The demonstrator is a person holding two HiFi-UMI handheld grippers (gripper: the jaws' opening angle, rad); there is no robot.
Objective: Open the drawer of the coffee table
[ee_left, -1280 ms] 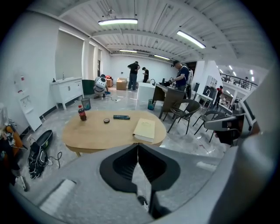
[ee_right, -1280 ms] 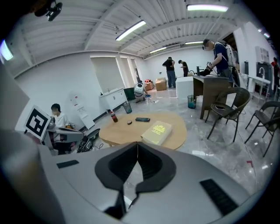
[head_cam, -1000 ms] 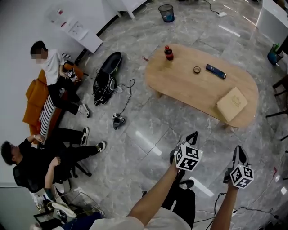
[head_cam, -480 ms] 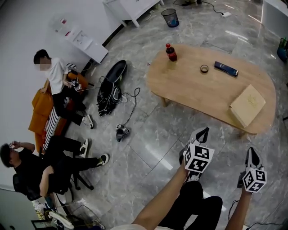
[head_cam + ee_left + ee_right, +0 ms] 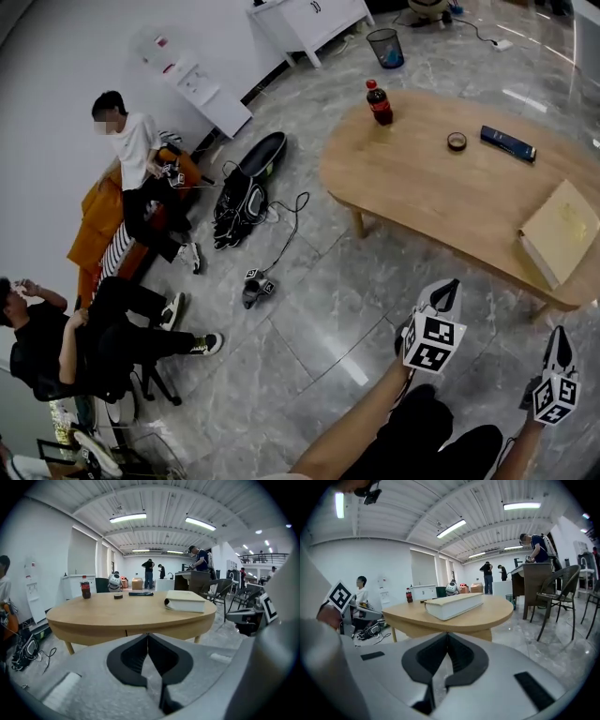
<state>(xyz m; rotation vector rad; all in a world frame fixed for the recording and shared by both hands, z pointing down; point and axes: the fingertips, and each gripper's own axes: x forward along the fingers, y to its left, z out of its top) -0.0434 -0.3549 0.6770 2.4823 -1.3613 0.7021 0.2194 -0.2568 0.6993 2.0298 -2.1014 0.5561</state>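
Note:
The oval wooden coffee table (image 5: 441,202) stands on the marble floor ahead of me. On it are a cola bottle (image 5: 379,101), a small round tin (image 5: 457,142), a dark flat remote (image 5: 507,142) and a thick book (image 5: 561,232). My left gripper (image 5: 450,287) is shut and empty, short of the table's near edge. My right gripper (image 5: 560,335) is also shut and empty, below the book end. In the left gripper view the table's front (image 5: 93,632) shows a thin vertical seam just above the shut left gripper (image 5: 148,636). The right gripper (image 5: 447,633) points at the book (image 5: 453,604).
Two people sit at the left by an orange seat (image 5: 94,225). Black bags (image 5: 239,187) and a cable lie on the floor left of the table. A bin (image 5: 385,47) and a white cabinet (image 5: 314,21) stand behind. Chairs (image 5: 555,599) stand right of the table.
Both grippers have sunk toward the floor and sit lower in the head view. The table has grown larger and shifted right as the view closed in.

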